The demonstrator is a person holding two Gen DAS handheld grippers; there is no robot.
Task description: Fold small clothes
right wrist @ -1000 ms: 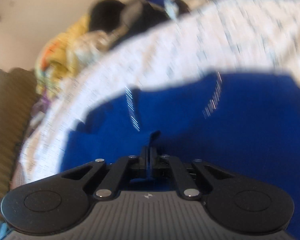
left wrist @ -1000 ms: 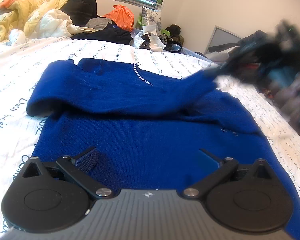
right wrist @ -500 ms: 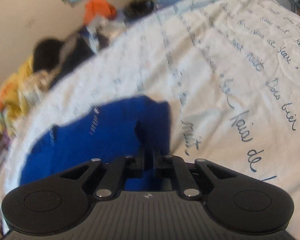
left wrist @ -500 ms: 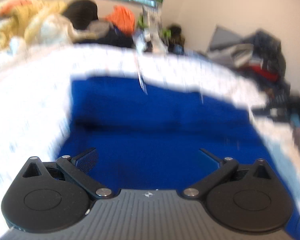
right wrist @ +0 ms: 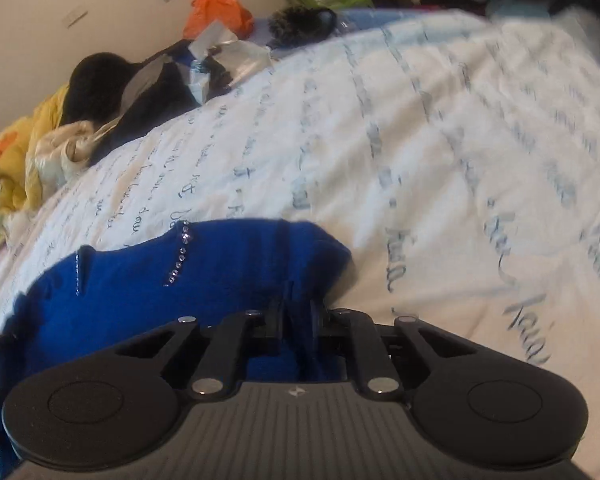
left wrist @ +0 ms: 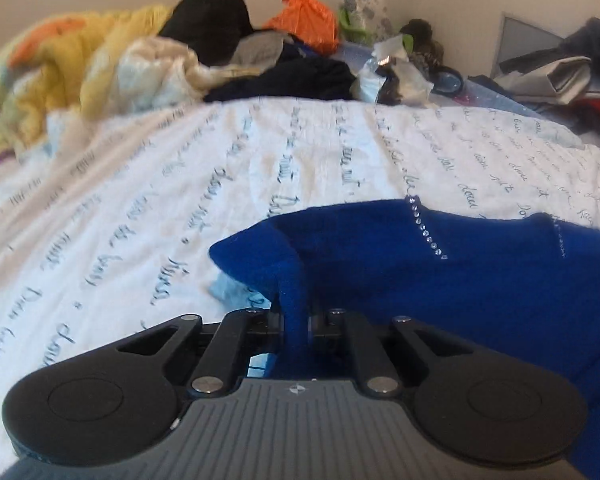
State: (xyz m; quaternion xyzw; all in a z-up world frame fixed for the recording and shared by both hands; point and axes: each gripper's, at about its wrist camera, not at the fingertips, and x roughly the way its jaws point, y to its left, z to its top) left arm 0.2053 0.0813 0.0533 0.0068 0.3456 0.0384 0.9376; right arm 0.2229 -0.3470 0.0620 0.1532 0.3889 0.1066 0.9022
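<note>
Sweater (left wrist: 460, 280), one blue knit, lies on my bed (left wrist: 260, 152) and fills the lower right of the left view and the lower left of the right view. One white cover printed with script spreads under it, and a heap of bedding and clothes (left wrist: 228, 48) crowds the top of both frames. My two tools each pinch a corner: the left tool (left wrist: 296, 316) is closing on a raised ridge of knit, the right tool (right wrist: 298, 312) is closing on a fold too. Two short rows of sparkly studs (left wrist: 428, 232) mark the neckline. Risk, as I judge it: a thin pinch could slip as I lift, or uneven pulling could skew the fold.
</note>
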